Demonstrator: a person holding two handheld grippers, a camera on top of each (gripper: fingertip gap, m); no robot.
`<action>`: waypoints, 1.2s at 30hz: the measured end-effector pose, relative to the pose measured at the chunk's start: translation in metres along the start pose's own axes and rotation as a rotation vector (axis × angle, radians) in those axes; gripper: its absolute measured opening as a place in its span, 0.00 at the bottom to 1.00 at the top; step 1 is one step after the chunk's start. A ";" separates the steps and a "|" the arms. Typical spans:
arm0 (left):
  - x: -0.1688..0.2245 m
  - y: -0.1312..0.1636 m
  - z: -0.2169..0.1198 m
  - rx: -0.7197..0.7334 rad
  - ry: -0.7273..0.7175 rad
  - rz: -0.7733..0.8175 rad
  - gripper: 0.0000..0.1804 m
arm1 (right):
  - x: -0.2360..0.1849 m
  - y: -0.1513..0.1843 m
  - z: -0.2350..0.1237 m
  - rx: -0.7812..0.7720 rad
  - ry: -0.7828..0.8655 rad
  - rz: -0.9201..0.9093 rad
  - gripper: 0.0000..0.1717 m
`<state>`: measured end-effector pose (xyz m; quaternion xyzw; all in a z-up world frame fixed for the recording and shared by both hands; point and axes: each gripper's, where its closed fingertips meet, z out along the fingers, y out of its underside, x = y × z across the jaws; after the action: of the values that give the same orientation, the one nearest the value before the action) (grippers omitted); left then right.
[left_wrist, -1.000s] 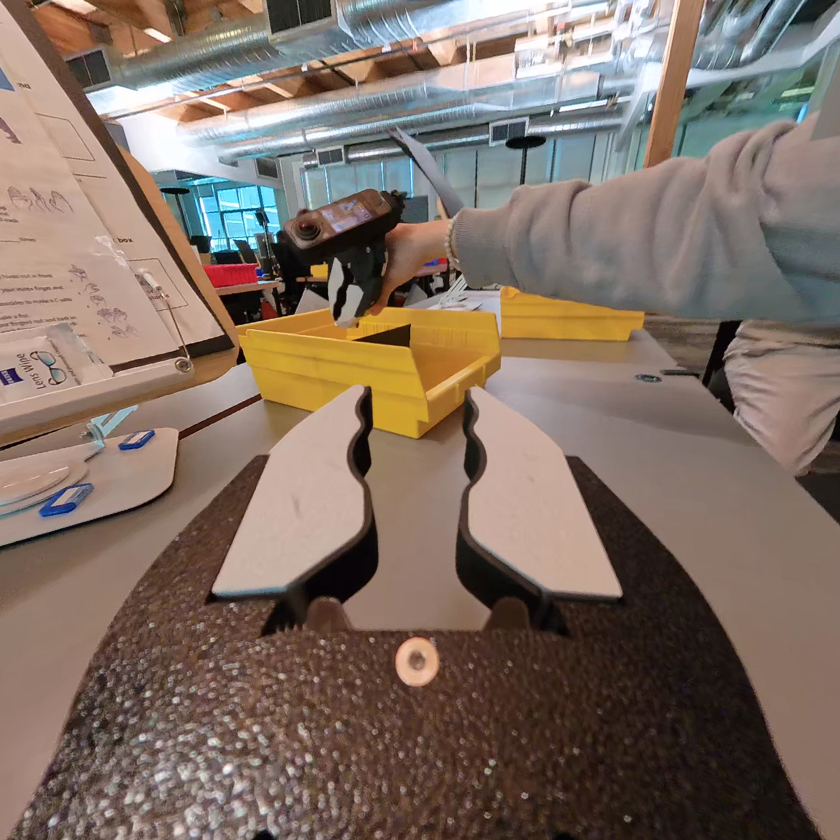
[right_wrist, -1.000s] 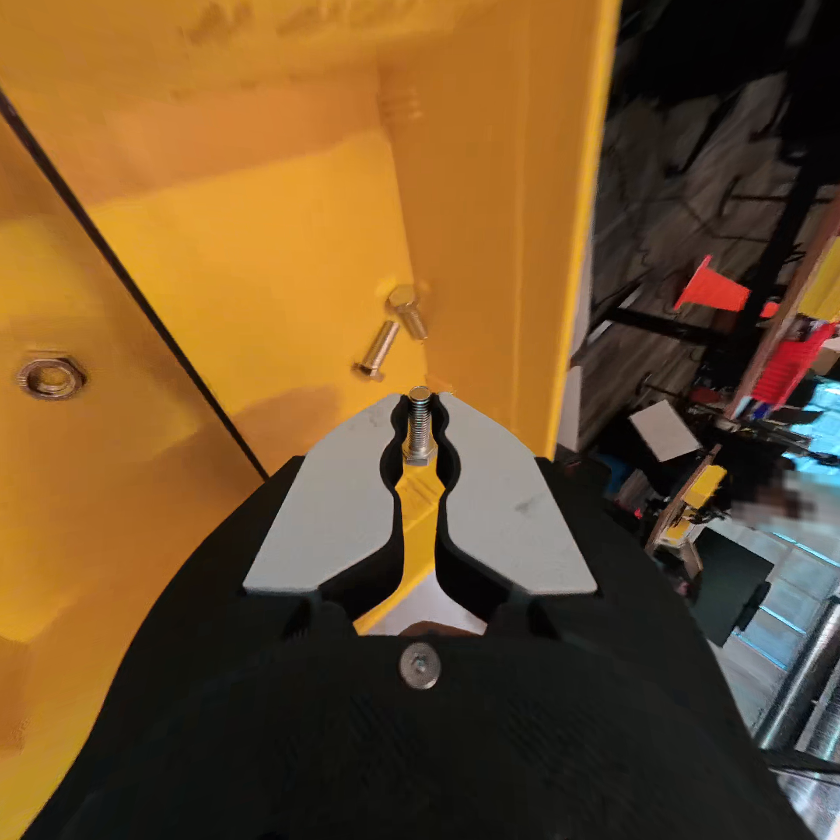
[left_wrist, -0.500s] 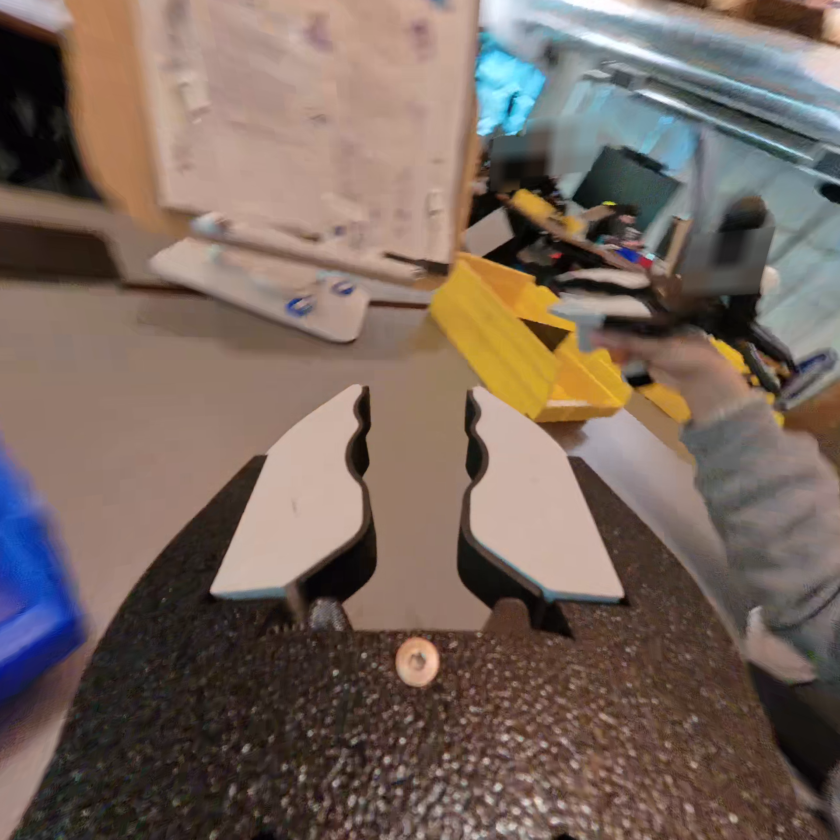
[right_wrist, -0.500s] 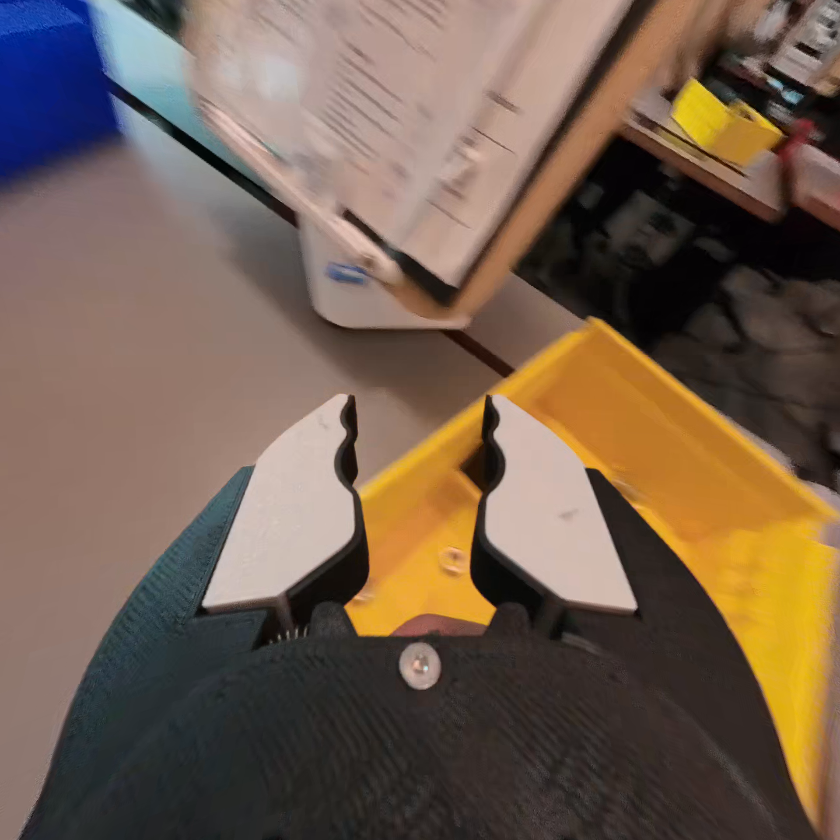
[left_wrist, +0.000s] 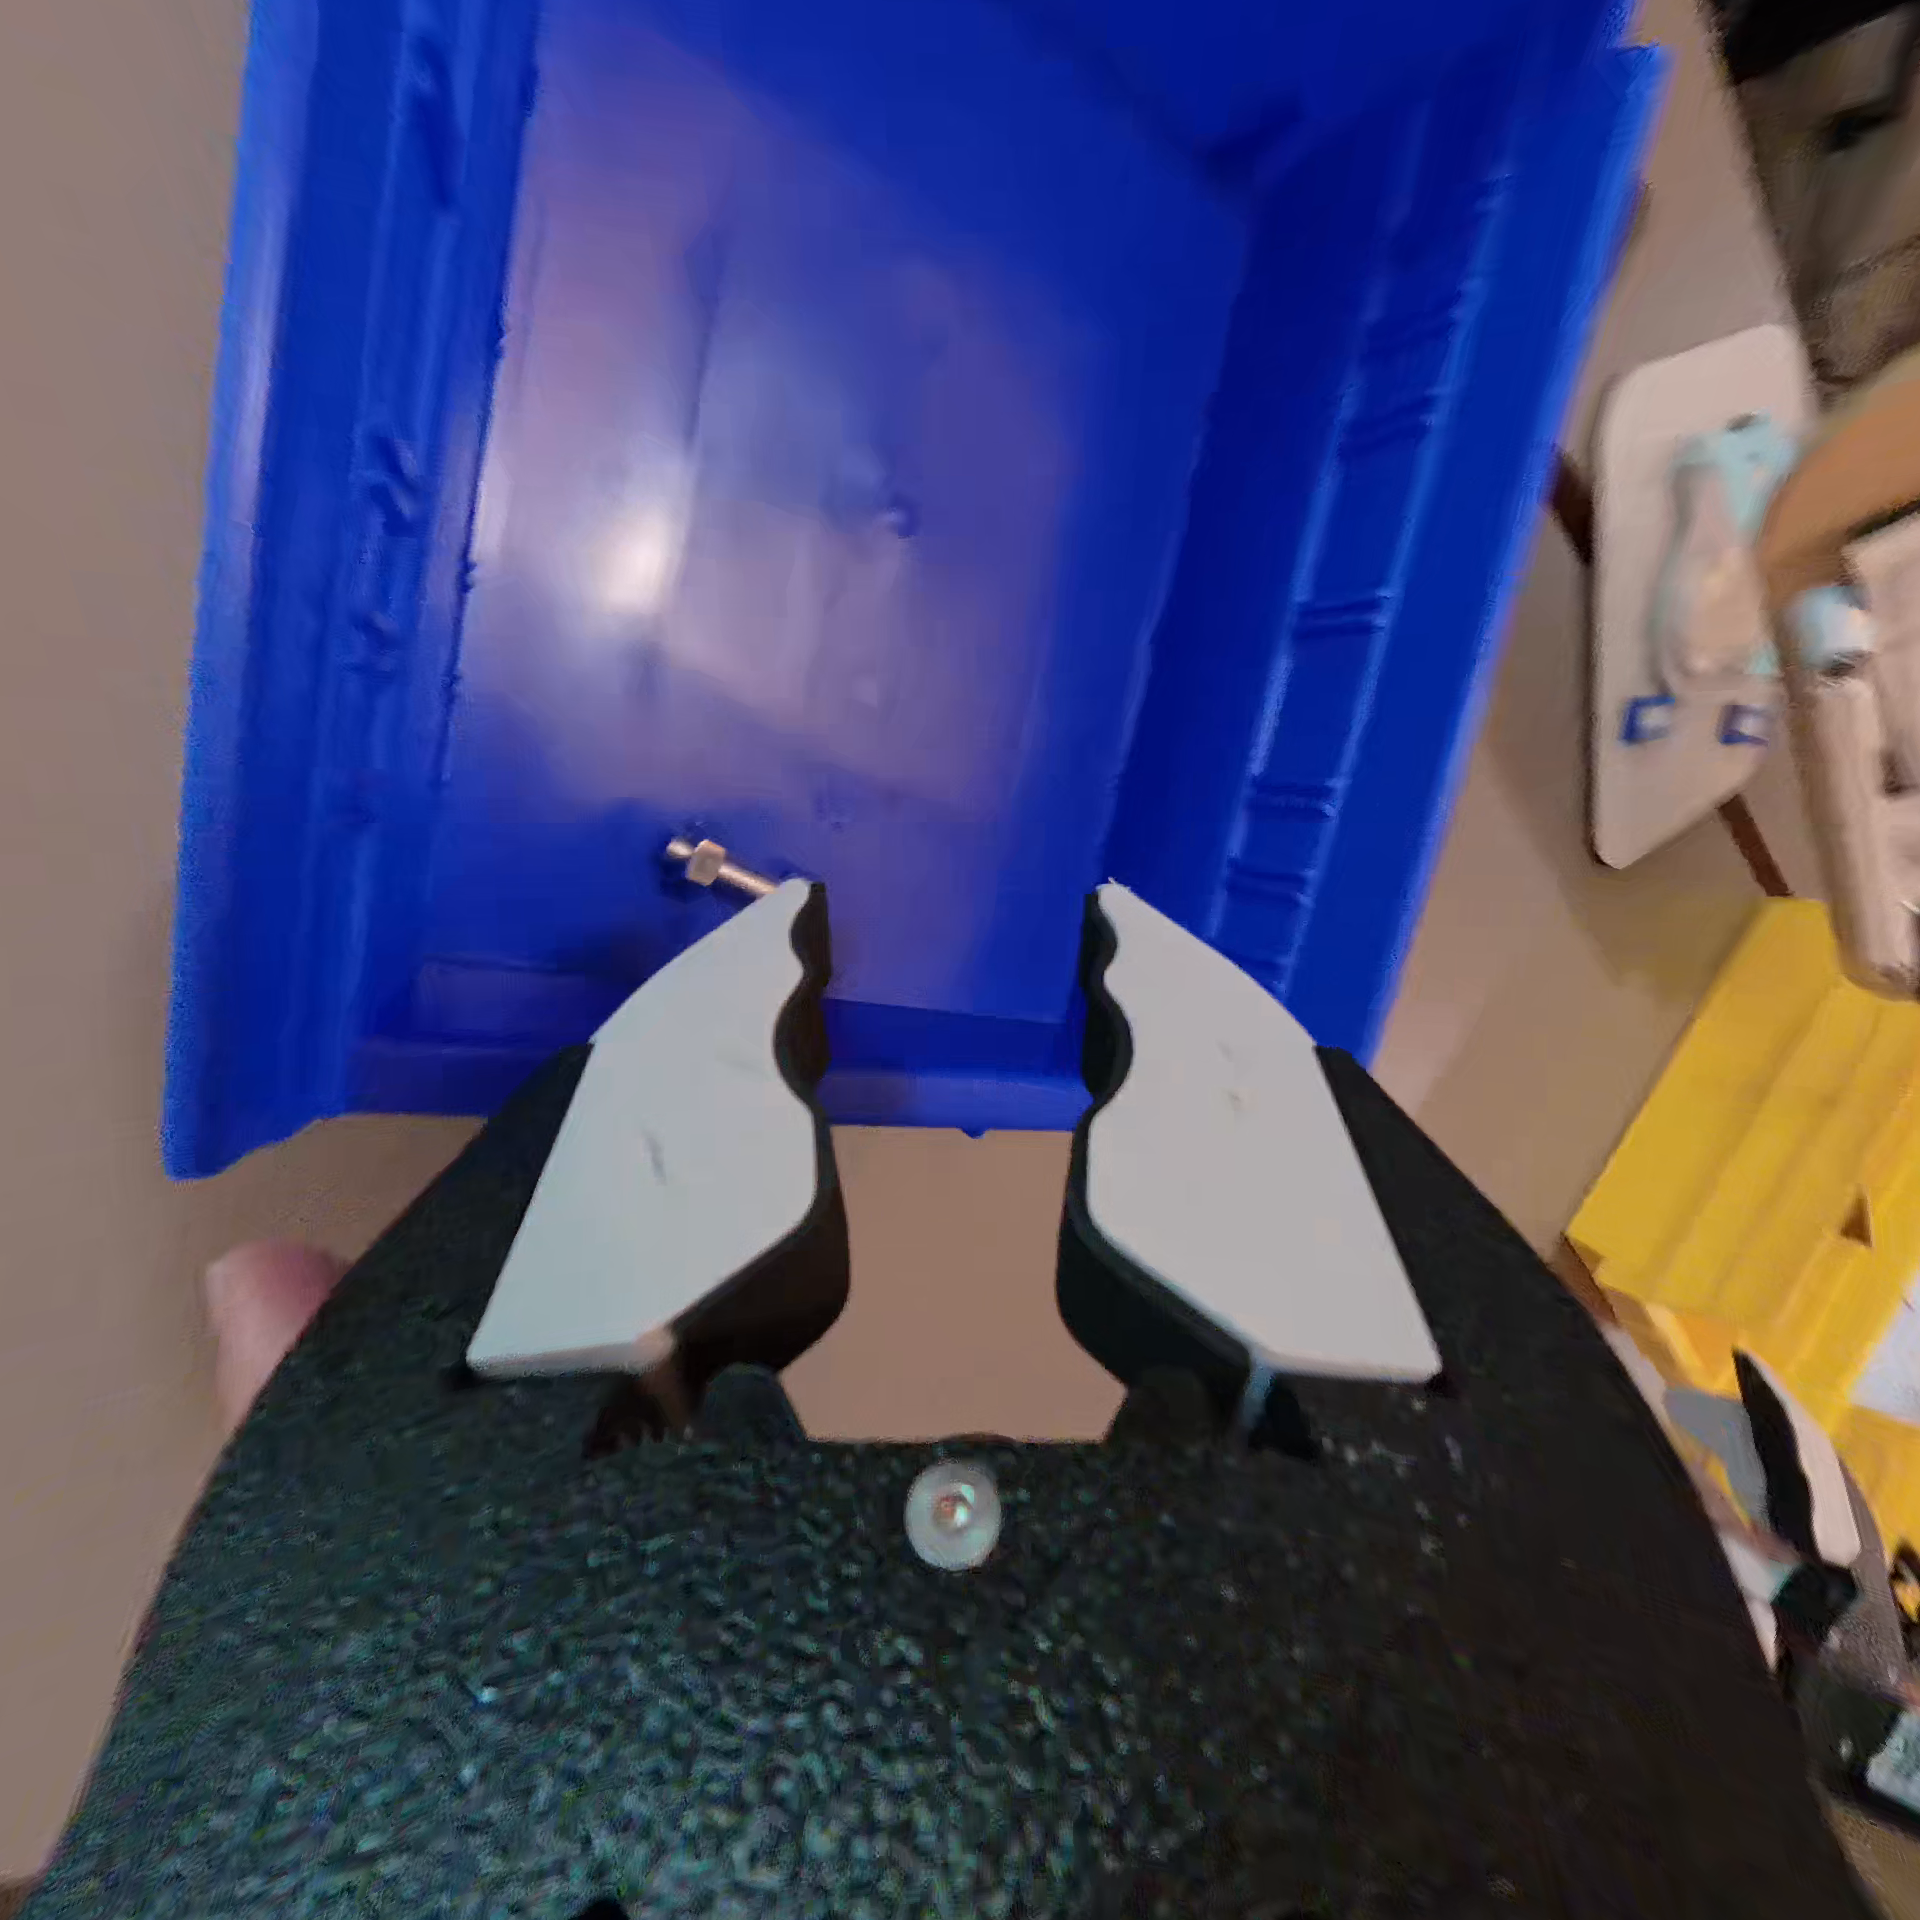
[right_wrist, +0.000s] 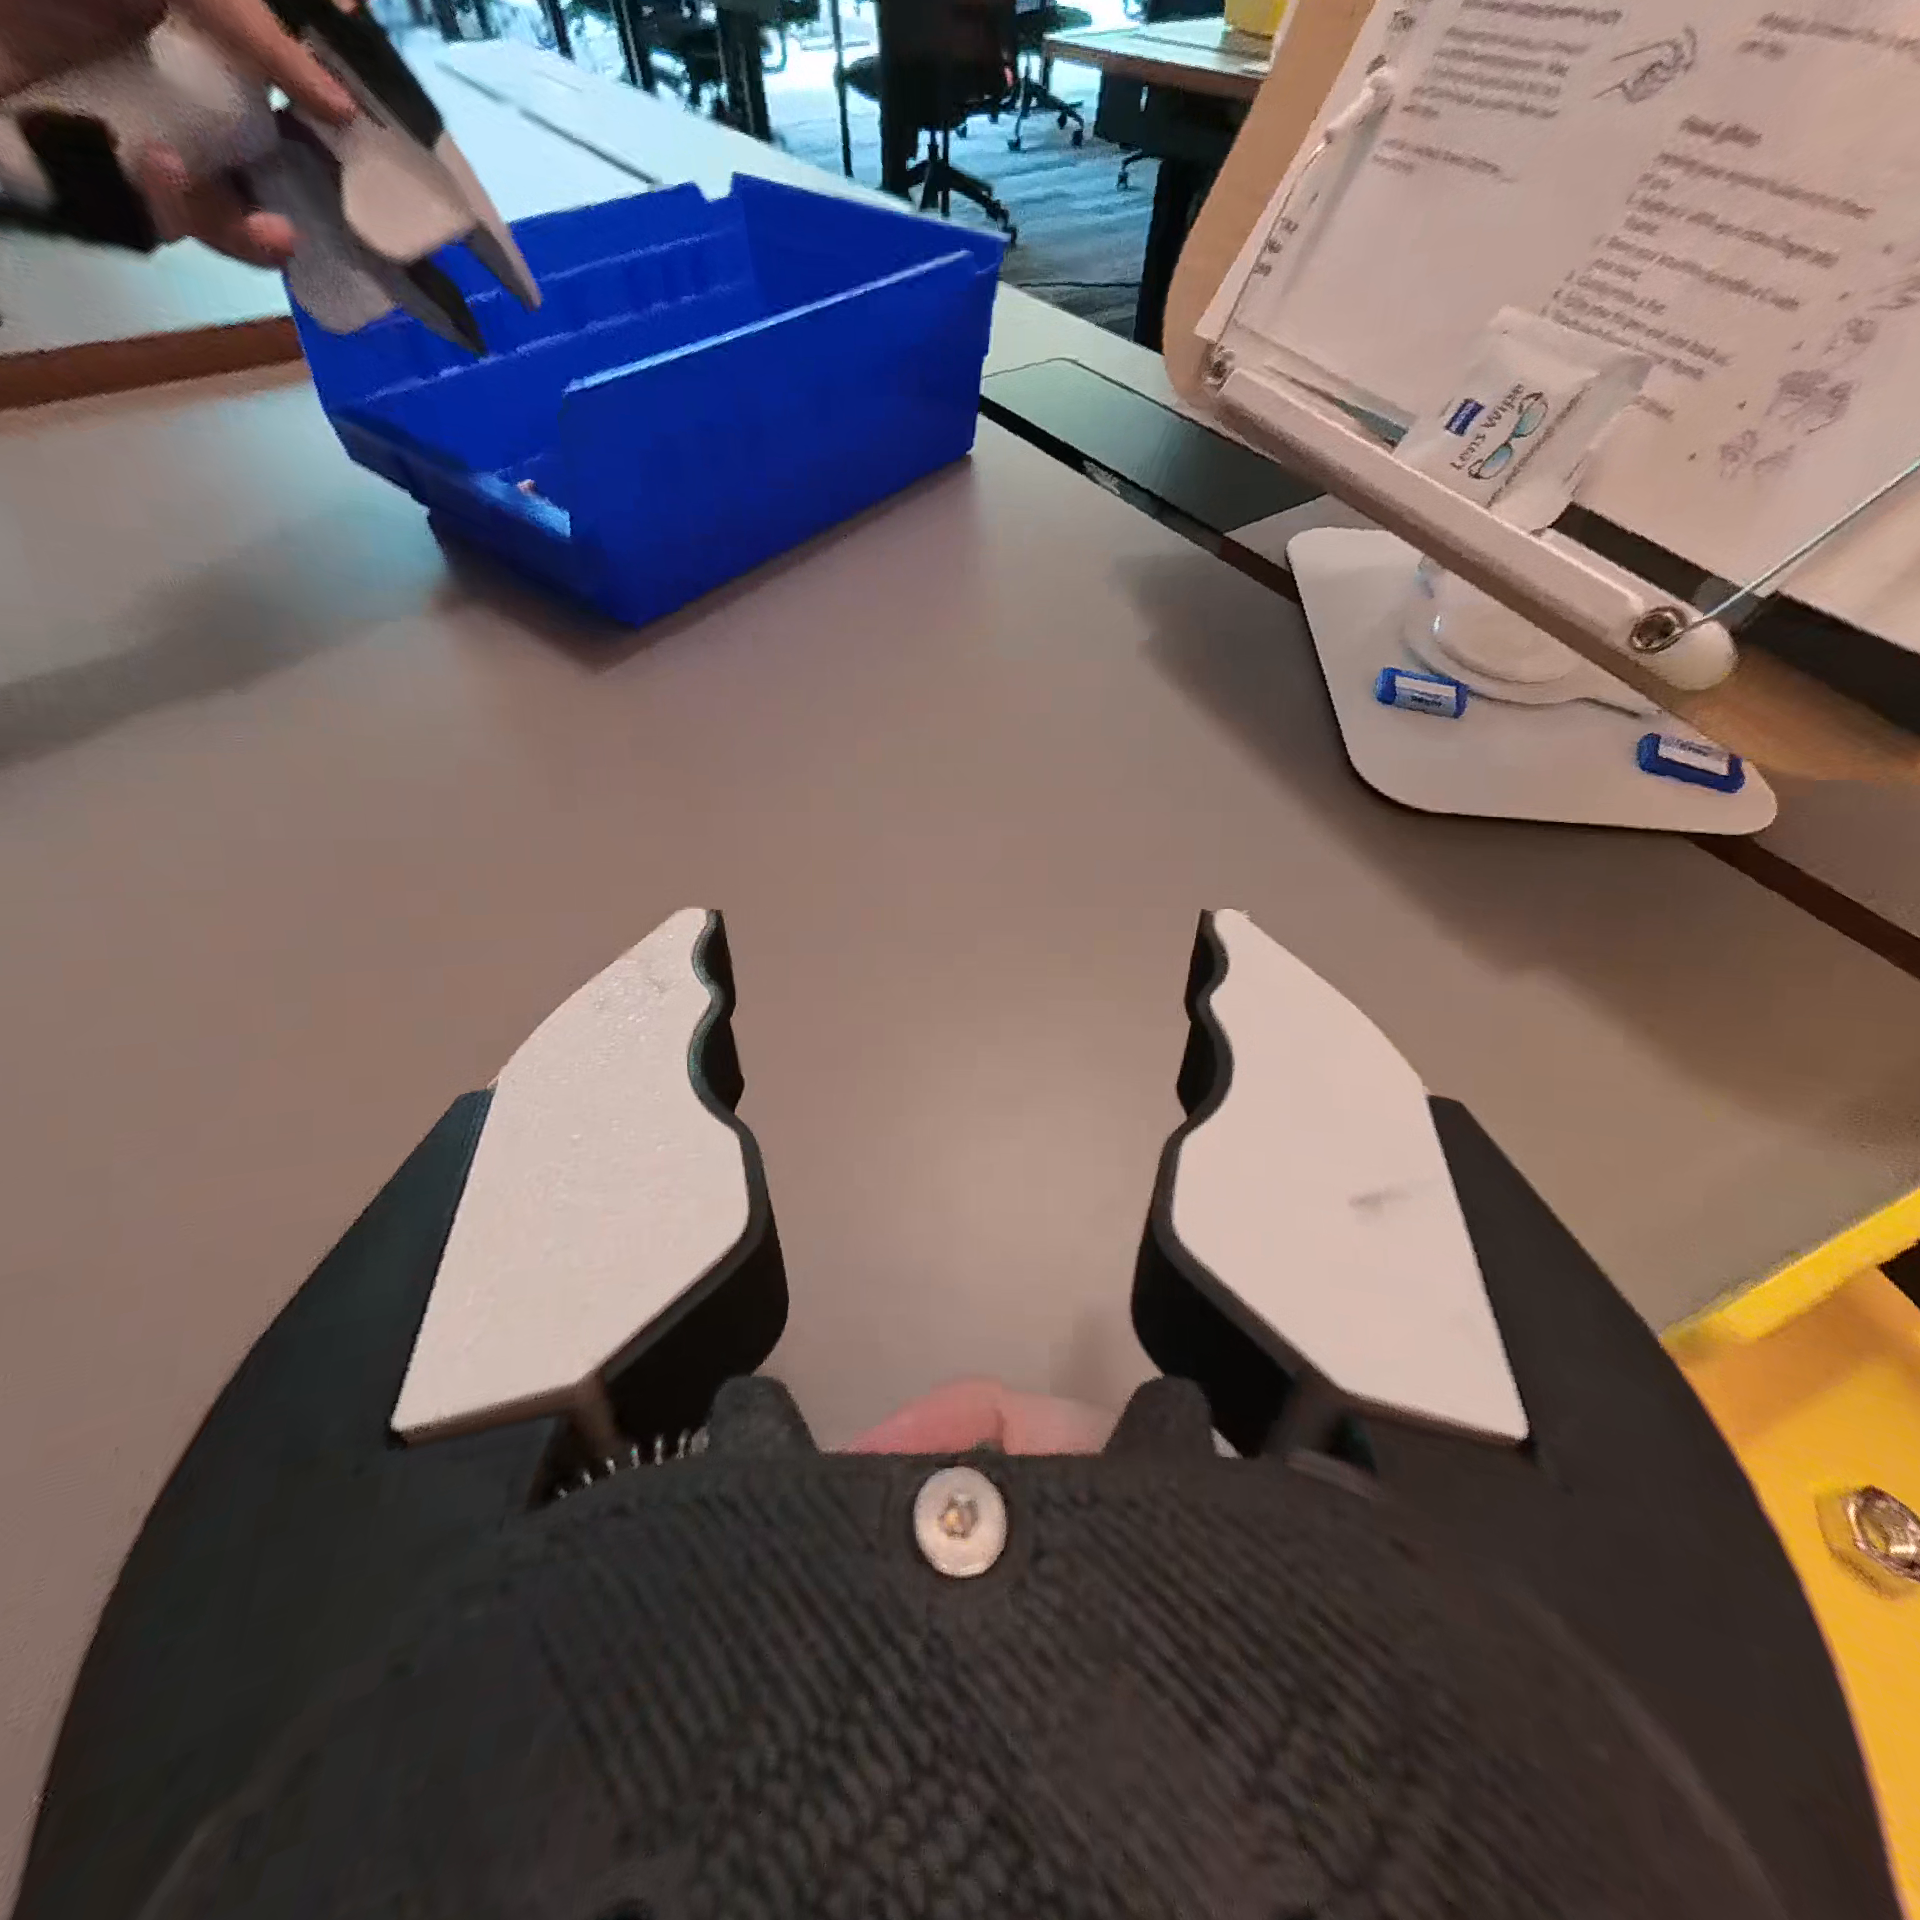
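Over the blue bin (left_wrist: 1351, 416), the left tool (left_wrist: 956, 894) hangs parted beside a bolt (left_wrist: 717, 868) — the right tool (right_wrist: 961, 920) (wide apart, bare) hovers above the tabletop (right_wrist: 727, 779).

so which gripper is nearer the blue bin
Left. The left gripper hangs open right over the blue bin; the right gripper is open over bare table, well short of it.

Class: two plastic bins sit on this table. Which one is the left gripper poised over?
The blue bin: the open left gripper hangs over it, a bolt with a nut inside. The yellow bin sits off to the side.
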<state>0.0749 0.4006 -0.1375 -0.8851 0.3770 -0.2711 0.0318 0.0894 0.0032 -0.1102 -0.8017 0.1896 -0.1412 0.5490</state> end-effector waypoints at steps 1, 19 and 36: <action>0.000 0.004 0.005 -0.029 -0.021 -0.020 0.25 | 0.001 0.005 -0.001 -0.016 0.005 -0.016 0.49; -0.036 0.020 0.044 -0.144 -0.400 -0.417 0.18 | 0.021 0.005 -0.014 0.020 0.046 -0.021 0.50; -0.055 0.022 0.053 -0.223 -0.583 -0.454 0.05 | 0.016 0.008 -0.011 -0.022 0.044 -0.070 0.51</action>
<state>0.0556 0.4149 -0.2131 -0.9840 0.1739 0.0344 -0.0196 0.0975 -0.0162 -0.1134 -0.8104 0.1753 -0.1760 0.5307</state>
